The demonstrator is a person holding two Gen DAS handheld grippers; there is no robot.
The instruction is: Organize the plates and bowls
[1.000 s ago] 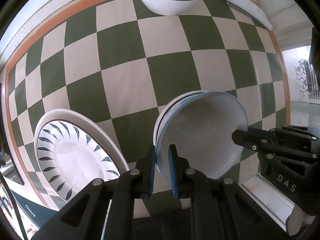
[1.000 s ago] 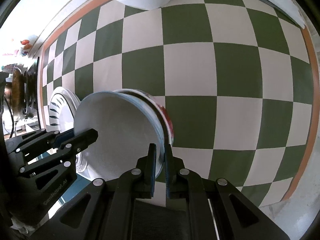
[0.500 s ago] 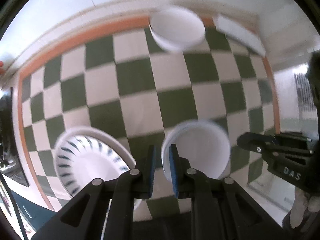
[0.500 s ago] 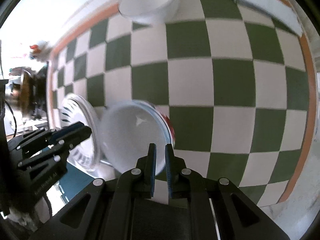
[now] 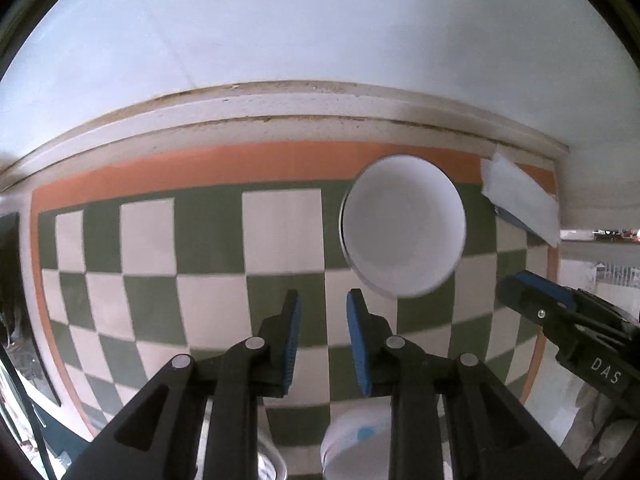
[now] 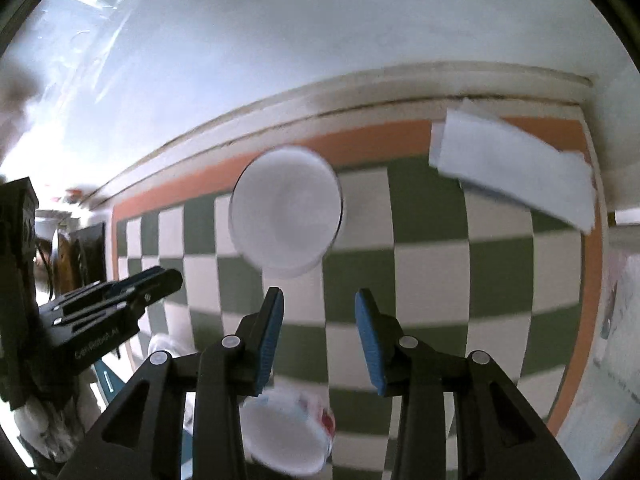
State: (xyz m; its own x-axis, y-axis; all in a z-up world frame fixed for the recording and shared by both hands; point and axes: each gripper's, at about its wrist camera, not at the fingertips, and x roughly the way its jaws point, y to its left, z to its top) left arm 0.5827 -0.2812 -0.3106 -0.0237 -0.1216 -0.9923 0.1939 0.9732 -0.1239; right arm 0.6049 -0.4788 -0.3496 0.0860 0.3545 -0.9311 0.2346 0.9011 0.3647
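Observation:
A white bowl sits at the far side of the checked cloth, ahead and right of my open, empty left gripper. The right wrist view shows it ahead and left of my open, empty right gripper. The stacked bowls with red and blue marks lie on the cloth below the right gripper, and show partly under the left one. A plate's rim peeks out at the bottom edge. Each gripper shows in the other's view.
The green and cream checked cloth has an orange border and ends at a white wall. A folded white paper lies at the far right corner, also in the right wrist view.
Both grippers let go of the stacked bowls, opened, and rose and tilted up. The stack now lies low in view and the far bowl has come closer to centre.

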